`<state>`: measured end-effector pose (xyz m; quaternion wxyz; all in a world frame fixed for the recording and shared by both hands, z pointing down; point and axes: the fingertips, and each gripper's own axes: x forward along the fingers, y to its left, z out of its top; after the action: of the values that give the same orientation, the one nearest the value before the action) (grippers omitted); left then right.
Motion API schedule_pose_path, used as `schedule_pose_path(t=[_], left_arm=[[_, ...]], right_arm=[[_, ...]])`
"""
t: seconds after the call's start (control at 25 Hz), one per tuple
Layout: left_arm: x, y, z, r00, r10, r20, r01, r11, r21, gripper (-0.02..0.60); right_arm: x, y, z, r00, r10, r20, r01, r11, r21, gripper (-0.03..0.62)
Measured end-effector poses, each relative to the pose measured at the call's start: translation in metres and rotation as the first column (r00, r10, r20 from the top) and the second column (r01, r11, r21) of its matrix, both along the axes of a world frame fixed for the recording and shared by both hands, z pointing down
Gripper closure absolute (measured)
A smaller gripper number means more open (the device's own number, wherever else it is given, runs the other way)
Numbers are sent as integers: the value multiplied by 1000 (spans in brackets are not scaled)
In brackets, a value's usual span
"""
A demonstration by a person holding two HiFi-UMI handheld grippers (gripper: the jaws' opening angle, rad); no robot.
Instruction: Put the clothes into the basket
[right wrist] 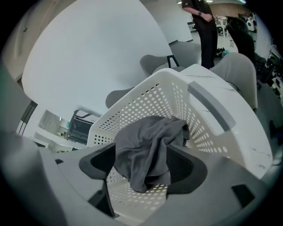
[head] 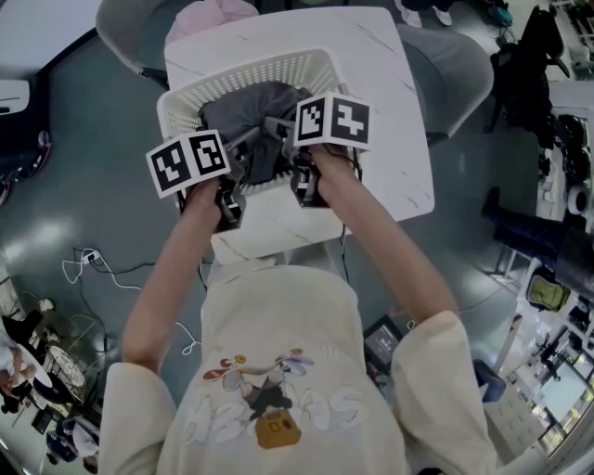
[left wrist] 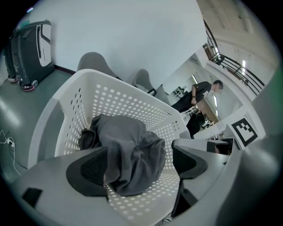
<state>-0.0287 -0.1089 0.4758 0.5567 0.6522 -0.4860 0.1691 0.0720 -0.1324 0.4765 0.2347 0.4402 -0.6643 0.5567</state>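
Observation:
A white perforated basket stands on the white marble table. A crumpled grey garment lies inside it. Both grippers reach over the basket's near rim, the left gripper beside the right gripper. In the left gripper view the left gripper is open; the garment lies against its left finger, clear of the other, with the basket wall behind. In the right gripper view the right gripper is open, and the garment fills the gap in the basket.
A pink cloth lies on a grey chair at the table's far side. Another grey chair stands at the right. Cables trail on the floor to the left. A person stands in the background.

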Motion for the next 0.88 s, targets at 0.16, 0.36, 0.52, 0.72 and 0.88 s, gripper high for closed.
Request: schedule_pose_path(t=[0.16,0.36,0.52,0.72,0.88], left_arm=[[3,2,-9,1000,7,4,-8,1000,13,115],[1,5,-21,1000,6,12,-6,999,46,118],[2,12,-30,1000,8,10,-9,997,72,140],[-8,20,-40,999,-18,33,14,993,115,286],[-8,30,-46,999,-30,21,27,992,126,401]], right_arm=[[-2,4,-9,999,-4,34,4,1000,13,233],[-7,9,-25,996,-37,77,33,998,58,235],[-11,19,-37,993,-69,97,60,994,96,248],[-17,32,-45,991,-68,113,54,991,120,377],[-17,45,-46,990,-66,124,51,991,120,455]])
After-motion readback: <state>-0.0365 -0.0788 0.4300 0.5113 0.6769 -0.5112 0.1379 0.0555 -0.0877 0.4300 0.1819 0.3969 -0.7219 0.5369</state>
